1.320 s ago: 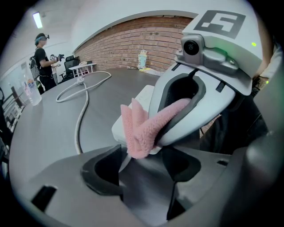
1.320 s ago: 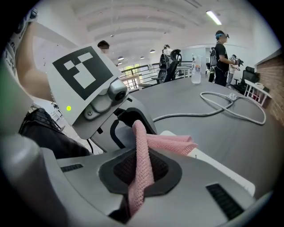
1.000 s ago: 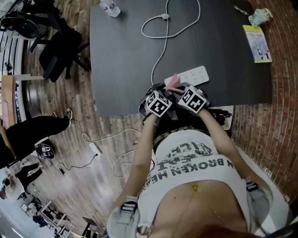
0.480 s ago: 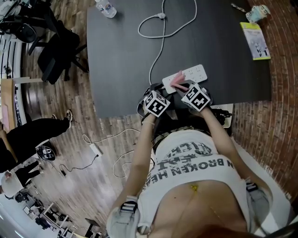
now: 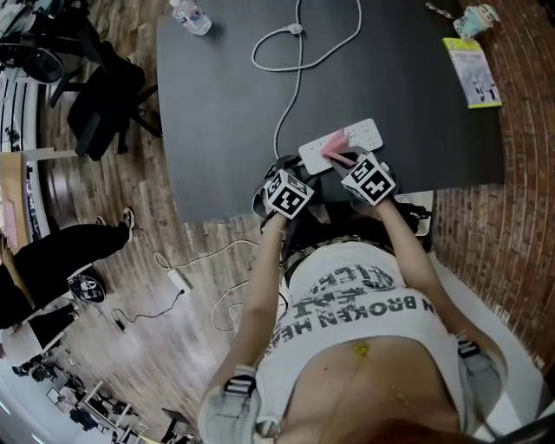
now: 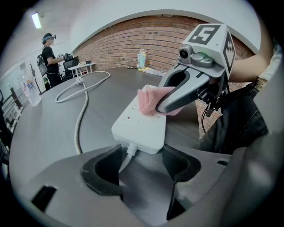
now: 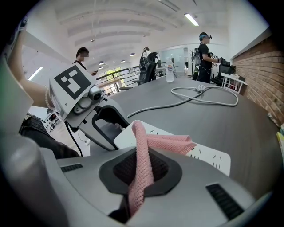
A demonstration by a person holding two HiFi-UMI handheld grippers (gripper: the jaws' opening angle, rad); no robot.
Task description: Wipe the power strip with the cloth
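Note:
A white power strip (image 5: 357, 135) lies near the front edge of the dark table (image 5: 225, 104). A pink cloth (image 5: 333, 153) rests across the strip's middle, pinched in my right gripper (image 5: 342, 160), which is shut on it. In the right gripper view the cloth (image 7: 141, 173) runs up from the jaws onto the strip (image 7: 208, 157). My left gripper (image 5: 299, 172) is open at the strip's cable end. In the left gripper view the power strip (image 6: 141, 124) sits just ahead of the gap between the jaws, and its cord runs down between them.
The strip's white cable (image 5: 299, 52) loops across the table toward the back. A water bottle (image 5: 189, 16) stands at the back left, a yellow booklet (image 5: 473, 74) and a cup (image 5: 479, 17) at the back right. An office chair (image 5: 104, 87) stands left of the table.
My right gripper has slid the pink cloth along the strip from its cable end toward the middle. The left gripper has stayed at the cable end.

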